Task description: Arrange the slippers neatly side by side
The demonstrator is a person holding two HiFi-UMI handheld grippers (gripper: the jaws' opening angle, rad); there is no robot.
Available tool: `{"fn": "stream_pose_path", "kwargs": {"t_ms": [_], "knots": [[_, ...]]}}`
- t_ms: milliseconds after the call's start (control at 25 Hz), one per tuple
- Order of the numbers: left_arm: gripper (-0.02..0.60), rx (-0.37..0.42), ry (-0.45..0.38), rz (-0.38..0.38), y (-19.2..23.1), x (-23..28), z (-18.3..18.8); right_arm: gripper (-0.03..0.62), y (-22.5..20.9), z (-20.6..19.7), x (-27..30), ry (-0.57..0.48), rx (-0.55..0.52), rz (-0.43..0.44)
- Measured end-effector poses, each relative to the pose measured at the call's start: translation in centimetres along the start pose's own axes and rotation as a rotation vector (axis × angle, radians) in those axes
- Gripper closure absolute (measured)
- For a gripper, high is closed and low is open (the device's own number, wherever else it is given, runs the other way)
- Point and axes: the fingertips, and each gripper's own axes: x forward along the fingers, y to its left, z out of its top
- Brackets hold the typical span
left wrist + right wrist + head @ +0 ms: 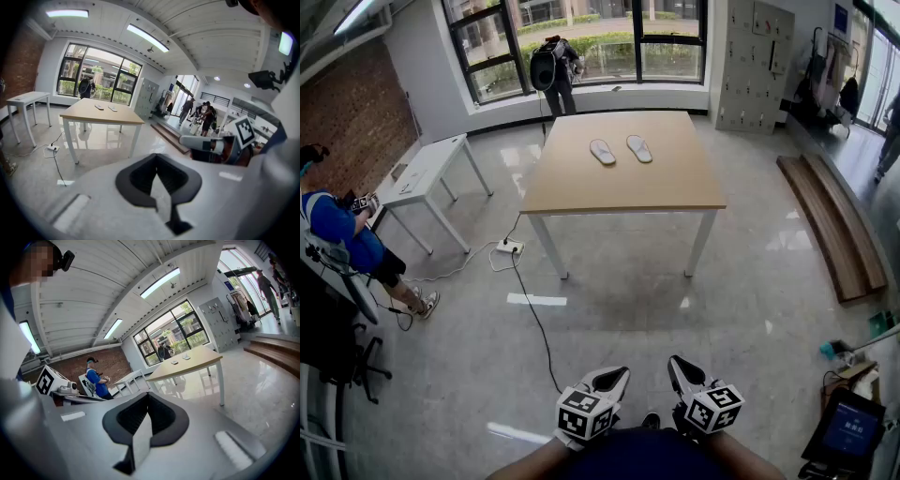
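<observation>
Far from the slippers (602,151), left claw (607,380) and right claw (681,371) are clenched empty.

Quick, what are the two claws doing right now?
Left claw: closed, holding nothing.
Right claw: closed, holding nothing.

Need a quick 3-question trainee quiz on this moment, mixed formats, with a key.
1. True or false: both slippers lie on the wooden table.
2. Where are the left gripper and right gripper? A: touching a slipper. B: over the table top. C: low, close to the person, well short of the table.
3. How do each gripper's jaws stand, and what do they hold?
Key: 1 true. 2 C. 3 shut together, holding nothing.
</observation>
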Motion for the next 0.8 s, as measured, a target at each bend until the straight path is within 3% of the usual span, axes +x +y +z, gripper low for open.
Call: {"fn": "stream_pose_path", "kwargs": {"t_ms": [360,800], "knots": [[0.577,0.007,0.019,0.012,-3.1,2.6,0.2,0.583,-3.5,0.7,-2.0,0.002,0.034,-0.008],[0.578,-0.026,0.04,-0.019,0.8,6.6,2.1,0.583,-6.9,2.1,2.4,0.021,0.065,-0.061]]}}
